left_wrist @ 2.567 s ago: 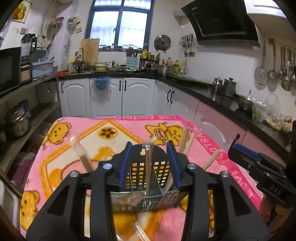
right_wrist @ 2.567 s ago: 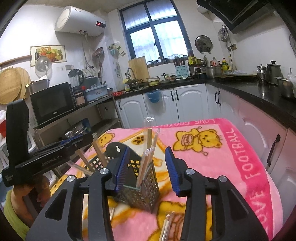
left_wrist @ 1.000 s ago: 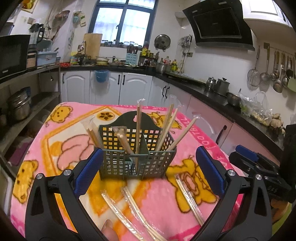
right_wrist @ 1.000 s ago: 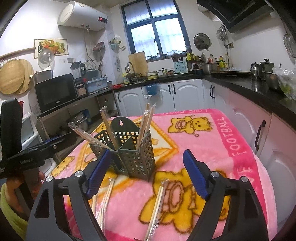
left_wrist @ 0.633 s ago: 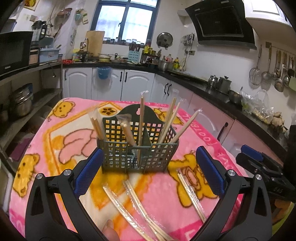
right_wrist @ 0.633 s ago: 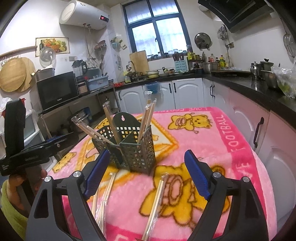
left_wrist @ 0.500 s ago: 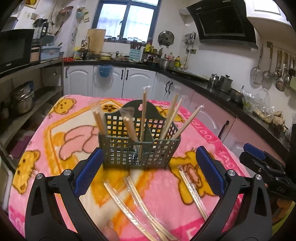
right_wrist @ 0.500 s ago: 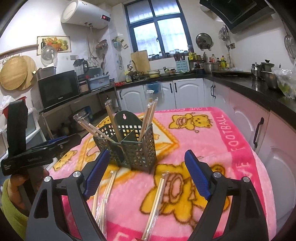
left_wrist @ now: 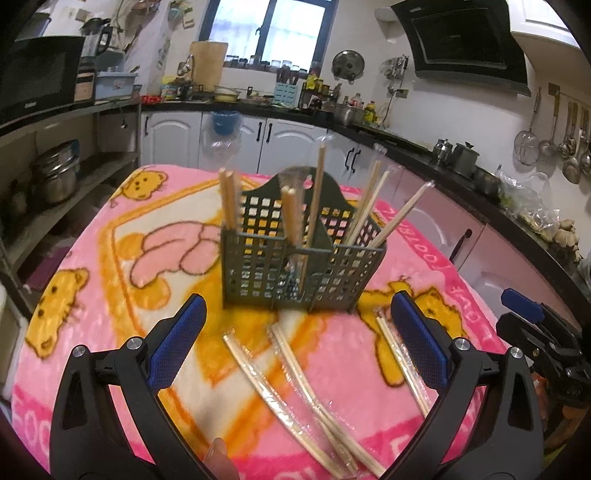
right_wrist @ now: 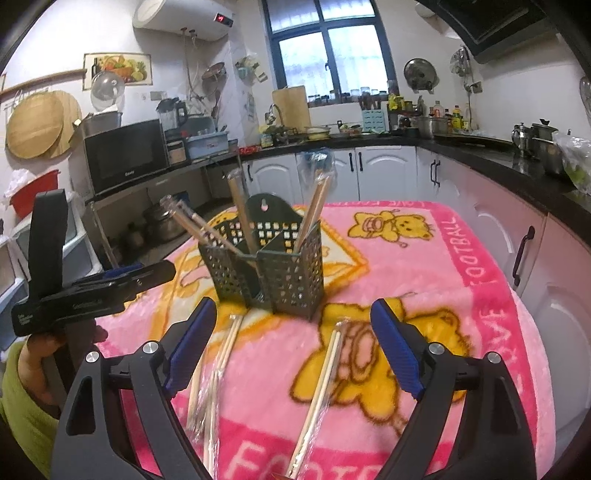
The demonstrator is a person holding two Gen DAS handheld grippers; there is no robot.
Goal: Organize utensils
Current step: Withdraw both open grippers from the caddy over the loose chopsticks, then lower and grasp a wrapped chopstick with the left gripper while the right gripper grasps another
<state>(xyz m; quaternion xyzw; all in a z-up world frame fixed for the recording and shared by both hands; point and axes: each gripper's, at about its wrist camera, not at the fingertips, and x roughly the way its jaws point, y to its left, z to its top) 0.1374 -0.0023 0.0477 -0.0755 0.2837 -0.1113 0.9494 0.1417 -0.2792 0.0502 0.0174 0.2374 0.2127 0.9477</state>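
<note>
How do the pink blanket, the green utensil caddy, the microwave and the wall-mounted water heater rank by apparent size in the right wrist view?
1. pink blanket
2. green utensil caddy
3. microwave and water heater look alike in extent, so no ranking between them; both are farther from the camera than the caddy.

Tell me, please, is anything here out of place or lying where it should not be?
Yes. Several wrapped chopstick pairs lie loose on the pink blanket in front of the green caddy, while others stand inside it.
</note>
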